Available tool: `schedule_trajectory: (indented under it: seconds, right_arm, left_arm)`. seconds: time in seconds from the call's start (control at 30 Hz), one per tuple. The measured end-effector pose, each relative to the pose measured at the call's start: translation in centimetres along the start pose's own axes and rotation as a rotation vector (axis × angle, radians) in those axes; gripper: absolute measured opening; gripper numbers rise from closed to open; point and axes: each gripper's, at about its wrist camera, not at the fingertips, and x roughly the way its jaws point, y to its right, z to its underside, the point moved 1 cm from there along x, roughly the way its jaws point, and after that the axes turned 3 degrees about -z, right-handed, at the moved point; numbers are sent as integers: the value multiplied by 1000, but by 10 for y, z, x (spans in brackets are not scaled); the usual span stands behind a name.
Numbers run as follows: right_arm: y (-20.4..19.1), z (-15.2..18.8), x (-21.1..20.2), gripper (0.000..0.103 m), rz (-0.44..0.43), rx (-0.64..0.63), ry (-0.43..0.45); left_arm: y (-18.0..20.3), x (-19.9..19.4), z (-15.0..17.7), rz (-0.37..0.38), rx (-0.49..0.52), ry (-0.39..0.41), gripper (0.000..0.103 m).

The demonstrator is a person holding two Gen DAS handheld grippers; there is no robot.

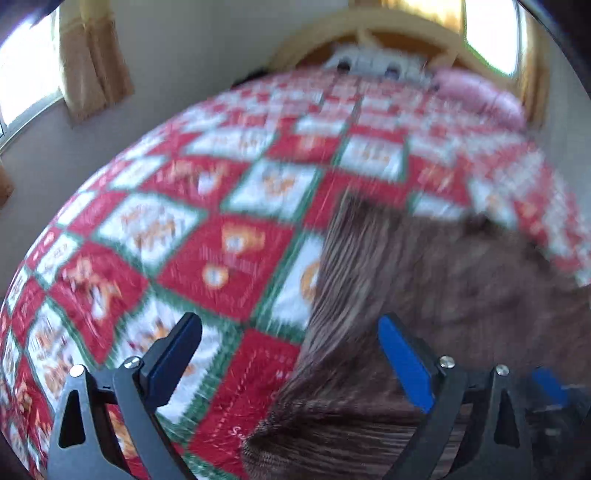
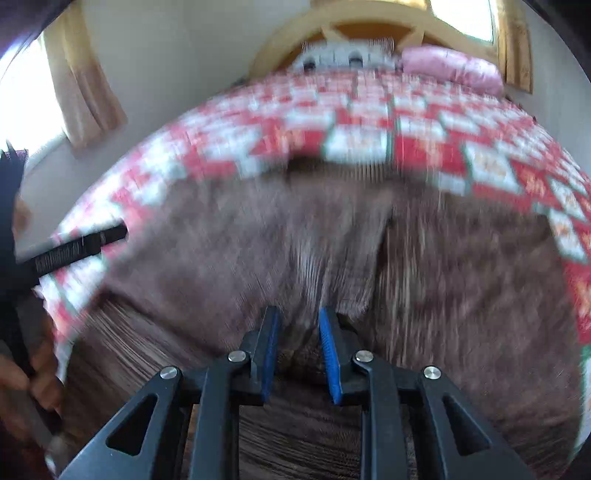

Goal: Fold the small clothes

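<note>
A brown ribbed knit garment (image 1: 424,295) lies on the red, white and green quilt (image 1: 207,258) of a bed. In the left wrist view my left gripper (image 1: 290,332) is open wide, its right finger (image 1: 402,354) over the garment's left edge and its left finger over the quilt. In the right wrist view the garment (image 2: 295,240) fills the middle. My right gripper (image 2: 297,328) is nearly closed, its blue pads pinching a bunch of the garment's near edge. The left gripper's finger (image 2: 77,247) shows at the left. Both views are motion-blurred.
A pink pillow (image 2: 450,66) and a white pillow (image 2: 343,55) lie at the wooden headboard (image 2: 369,26). Curtained windows (image 1: 88,59) are on the left wall. The bed's near edge is under the grippers.
</note>
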Motion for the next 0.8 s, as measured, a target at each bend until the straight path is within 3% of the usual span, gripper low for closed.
schedule_trajectory:
  seconds: [0.1, 0.2, 0.27, 0.33, 0.47, 0.53, 0.63, 0.7, 0.73, 0.77, 0.8]
  right_arm:
    - [13, 0, 2, 24, -44, 68, 0]
    - [18, 0, -8, 24, -64, 102, 12]
    - [18, 5, -32, 25, -64, 116, 53]
    - [20, 17, -74, 25, -97, 115, 135]
    - [37, 53, -168, 25, -38, 112, 255]
    - [52, 74, -222, 25, -9, 138, 321]
    - [70, 102, -295, 25, -10, 216, 448]
    - [76, 123, -339, 40, -31, 272, 538]
    - [78, 134, -359, 58, -52, 296, 577]
    - [77, 141, -369, 68, -71, 305, 595]
    - [76, 150, -384, 68, -107, 308, 600]
  left_arm:
    - [-13, 6, 1, 53, -64, -24, 101]
    - [-26, -1, -2, 96, -47, -49, 99]
    - [-39, -20, 0, 138, -40, -8, 99]
    - [-62, -47, 7, 183, -17, 65, 99]
    - [-113, -98, 37, 223, 61, 190, 99]
    - [-133, -116, 56, 245, 92, 214, 99]
    - [-147, -127, 85, 349, 125, 191, 99]
    - [-149, -126, 108, 406, 140, 149, 99]
    - [-148, -124, 119, 416, 141, 130, 99]
    - [-146, -120, 128, 421, 146, 107, 99]
    - [-144, -118, 135, 426, 150, 83, 99]
